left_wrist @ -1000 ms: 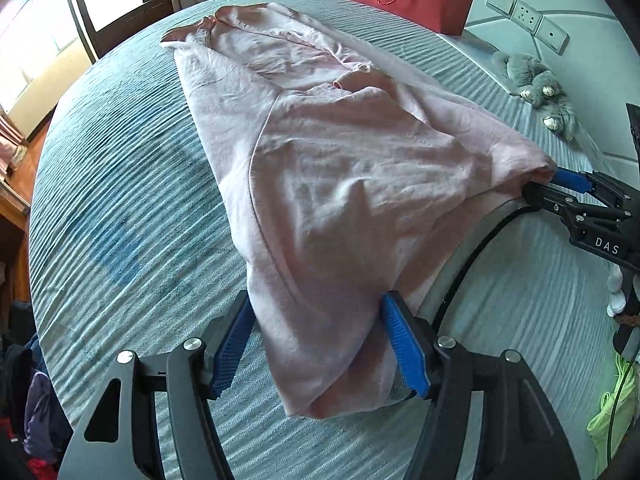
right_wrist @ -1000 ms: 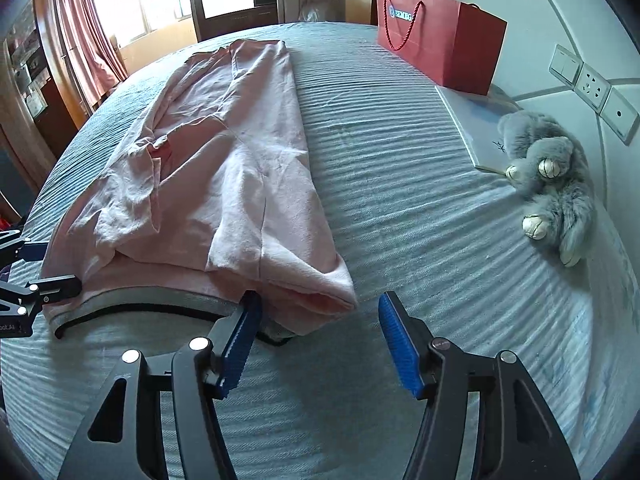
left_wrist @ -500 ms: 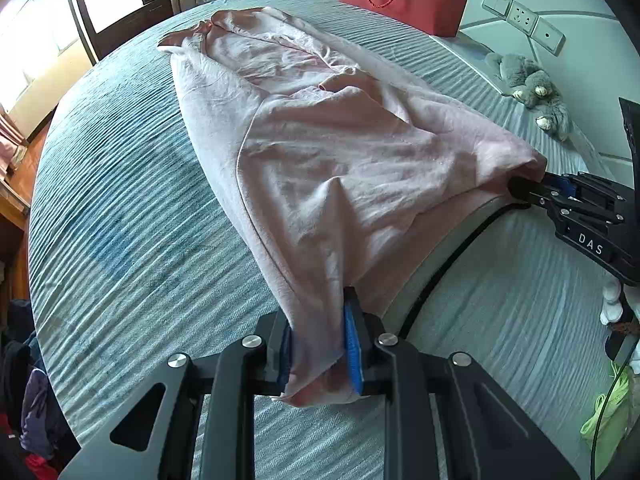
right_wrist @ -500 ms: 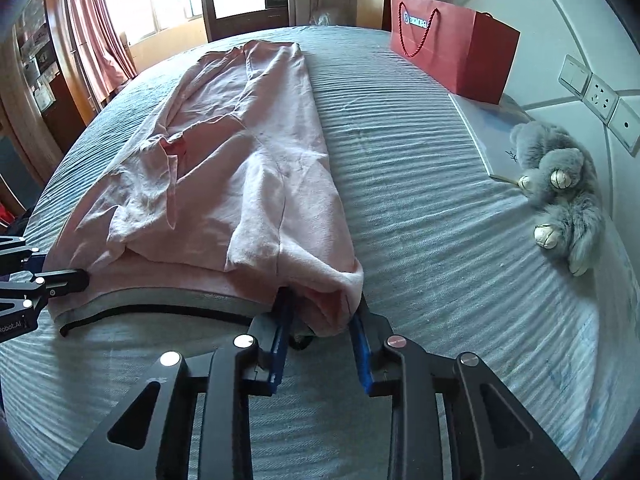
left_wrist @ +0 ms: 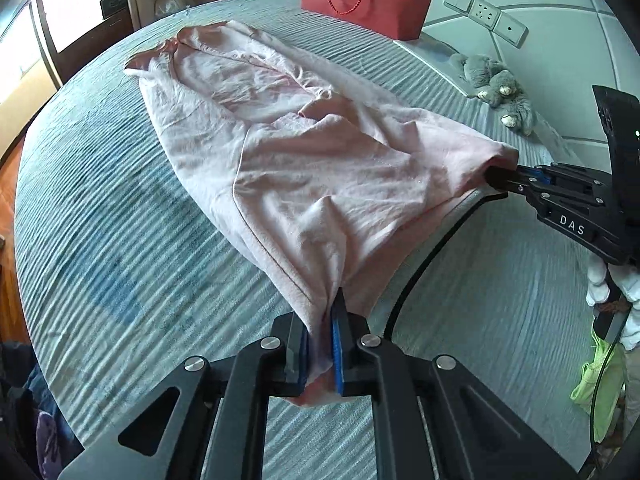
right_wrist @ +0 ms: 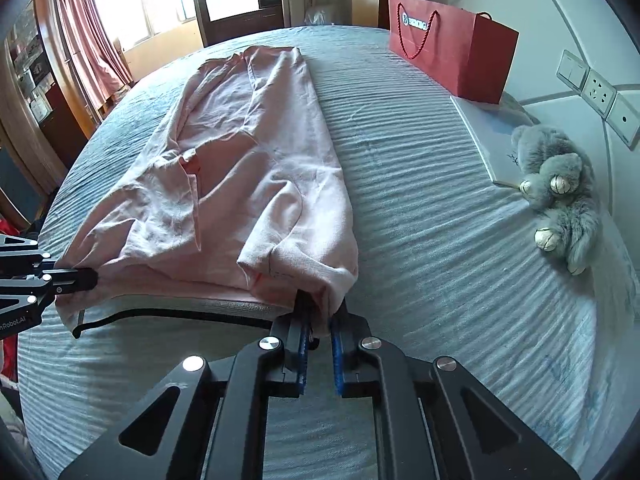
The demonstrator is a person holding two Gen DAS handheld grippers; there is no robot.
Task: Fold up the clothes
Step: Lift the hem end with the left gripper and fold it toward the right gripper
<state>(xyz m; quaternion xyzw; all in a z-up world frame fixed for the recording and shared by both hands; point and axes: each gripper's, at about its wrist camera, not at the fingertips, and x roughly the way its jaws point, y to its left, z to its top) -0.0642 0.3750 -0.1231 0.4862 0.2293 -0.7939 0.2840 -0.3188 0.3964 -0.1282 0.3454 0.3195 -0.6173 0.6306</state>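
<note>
A: Both near corners of the pink garment (left_wrist: 304, 184) are now pinched, where a second ago the fingers stood wide on either side of the cloth. In the left wrist view, the left gripper (left_wrist: 320, 344) is seen at six o'clock, its fingers closing on the hem with cloth bunched between the blue pads, and the fabric is drawn up into a ridge above them.

B: And the other tool in that view?

A: At three o'clock the right gripper (left_wrist: 500, 174) is seen clamped on the opposite corner; the garment is stretched between the two across the bed (left_wrist: 120, 240).

B: What is shown from the right wrist view?

A: The right gripper (right_wrist: 318, 320) is at six o'clock, its fingers closing on the folded corner. The left gripper (right_wrist: 86, 278) is at nine o'clock, on the other corner. The near edge is raised slightly off the bed.

B: Meaning?

A: The grasp appears secured; the hem can probably be carried toward twelve o'clock for the fold.
</note>
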